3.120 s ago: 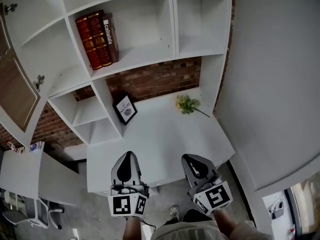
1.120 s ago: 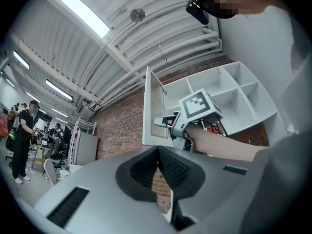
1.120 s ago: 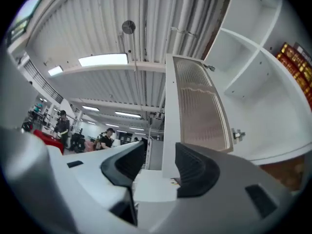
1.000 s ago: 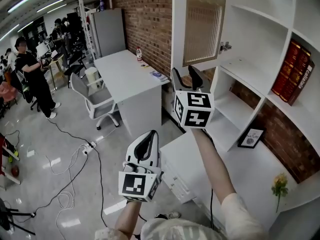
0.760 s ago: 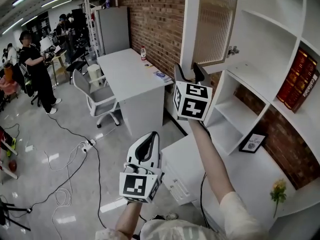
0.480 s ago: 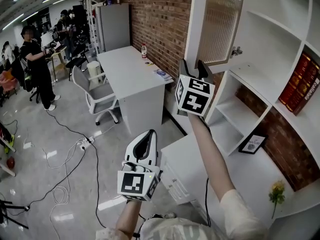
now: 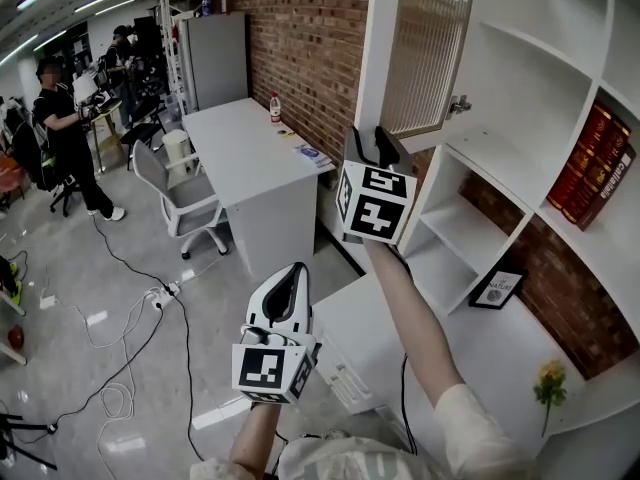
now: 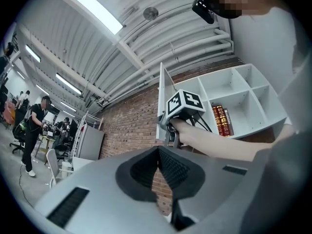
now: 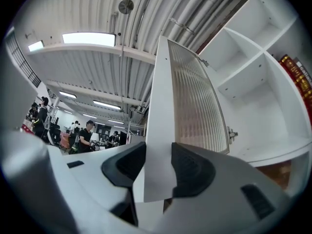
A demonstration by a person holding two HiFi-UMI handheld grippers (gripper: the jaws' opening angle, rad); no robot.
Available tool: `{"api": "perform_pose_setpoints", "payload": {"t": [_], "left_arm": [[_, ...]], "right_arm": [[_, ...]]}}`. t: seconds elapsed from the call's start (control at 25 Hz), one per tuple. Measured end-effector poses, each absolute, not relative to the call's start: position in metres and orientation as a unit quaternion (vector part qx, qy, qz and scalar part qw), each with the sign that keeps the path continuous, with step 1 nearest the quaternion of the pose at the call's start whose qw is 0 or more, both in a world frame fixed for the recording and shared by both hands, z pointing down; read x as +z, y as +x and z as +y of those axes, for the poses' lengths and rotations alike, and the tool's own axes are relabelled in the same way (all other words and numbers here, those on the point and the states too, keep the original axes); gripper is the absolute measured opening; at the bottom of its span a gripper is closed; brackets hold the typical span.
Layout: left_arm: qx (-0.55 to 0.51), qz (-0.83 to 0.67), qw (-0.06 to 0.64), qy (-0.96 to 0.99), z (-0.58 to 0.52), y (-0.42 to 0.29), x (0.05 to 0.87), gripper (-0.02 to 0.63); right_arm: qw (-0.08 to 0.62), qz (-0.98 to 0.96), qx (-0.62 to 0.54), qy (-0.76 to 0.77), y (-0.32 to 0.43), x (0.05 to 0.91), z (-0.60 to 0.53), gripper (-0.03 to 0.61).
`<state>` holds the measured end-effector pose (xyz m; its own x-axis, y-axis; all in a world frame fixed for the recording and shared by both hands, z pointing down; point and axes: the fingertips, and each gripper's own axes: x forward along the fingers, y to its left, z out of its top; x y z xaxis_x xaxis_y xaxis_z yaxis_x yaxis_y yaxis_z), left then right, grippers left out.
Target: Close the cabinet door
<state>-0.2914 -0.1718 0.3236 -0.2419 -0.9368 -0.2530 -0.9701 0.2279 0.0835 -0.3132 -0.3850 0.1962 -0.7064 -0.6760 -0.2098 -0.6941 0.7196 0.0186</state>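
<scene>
The cabinet door (image 7: 425, 53), a white frame around ribbed glass, stands swung open from the white shelf unit (image 7: 520, 88). My right gripper (image 7: 370, 140) is raised at the door's lower free corner. In the right gripper view the door's edge (image 9: 158, 145) fills the gap of the right gripper (image 9: 158, 167) and both pads press on it; the jaws have just been closing. My left gripper (image 7: 290, 283) hangs low and apart from the door, shut on nothing, its pads meeting (image 8: 158, 152).
Red books (image 7: 590, 163) stand on a shelf. A framed picture (image 7: 497, 288) and yellow flowers (image 7: 550, 383) sit on the white desk (image 7: 470, 358) below. To the left are another desk (image 7: 245, 148), a chair (image 7: 175, 193), floor cables (image 7: 130, 328) and a person (image 7: 65, 128).
Three seconds ago both grippers hung low over the desk; the right one has since risen to the open door. Over the last second it stayed at the door's lower corner.
</scene>
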Motion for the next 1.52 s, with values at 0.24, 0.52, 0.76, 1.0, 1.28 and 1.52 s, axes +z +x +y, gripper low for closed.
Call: {"api": "perform_pose_setpoints", "payload": {"t": [0.24, 0.52, 0.76, 1.0, 1.28, 1.52], "left_arm": [[0.104, 0.761, 0.074, -0.636, -0.192, -0.269, 0.318, 0.012], [0.090, 0.727, 0.083, -0.675, -0.223, -0.237, 0.312, 0.012], [0.086, 0.706, 0.079, -0.699, -0.240, -0.214, 0.307, 0.012], [0.088, 0.682, 0.080, -0.721, -0.249, -0.193, 0.308, 0.012], [0.091, 0.658, 0.083, -0.743, -0.254, -0.169, 0.306, 0.012], [0.099, 0.647, 0.081, -0.752, -0.258, -0.160, 0.306, 0.012]], "right_arm": [[0.104, 0.932, 0.048, -0.344, -0.288, 0.195, -0.371, 0.164], [0.109, 0.943, 0.047, -0.310, -0.253, 0.193, -0.361, 0.144], [0.113, 0.944, 0.050, -0.305, -0.226, 0.194, -0.355, 0.127], [0.119, 0.939, 0.062, -0.316, -0.205, 0.193, -0.353, 0.112], [0.111, 0.938, 0.072, -0.321, -0.184, 0.193, -0.354, 0.103], [0.107, 0.928, 0.092, -0.344, -0.157, 0.193, -0.356, 0.095]]}}
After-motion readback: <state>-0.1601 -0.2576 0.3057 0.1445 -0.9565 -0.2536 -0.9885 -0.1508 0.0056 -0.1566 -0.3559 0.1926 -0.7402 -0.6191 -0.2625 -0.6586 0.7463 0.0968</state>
